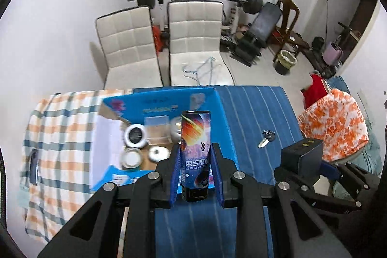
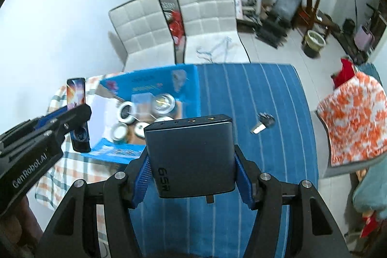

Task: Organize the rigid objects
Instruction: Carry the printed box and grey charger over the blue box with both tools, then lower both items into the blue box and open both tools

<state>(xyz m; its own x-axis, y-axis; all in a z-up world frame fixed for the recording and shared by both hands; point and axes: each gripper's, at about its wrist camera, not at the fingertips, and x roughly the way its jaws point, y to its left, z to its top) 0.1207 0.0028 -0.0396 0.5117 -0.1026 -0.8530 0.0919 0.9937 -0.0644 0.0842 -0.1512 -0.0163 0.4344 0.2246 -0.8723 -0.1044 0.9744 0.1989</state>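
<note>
Clamping a tall printed can between its blue pads, the left claw holds it upright above the near edge of an open blue box that sits on the counter, which is draped in a blue striped cloth; inside the box lie several round tins and a clear case, a key rests on the cloth right of the box, and the right claw shows at the right edge with a dark block in it. From the right wrist view, the right claw is closed on a dark power bank held over the counter's near edge, its ports facing the box, with the key ahead to the right, while the left claw and its can appear at the left beside the box's near left corner
</note>
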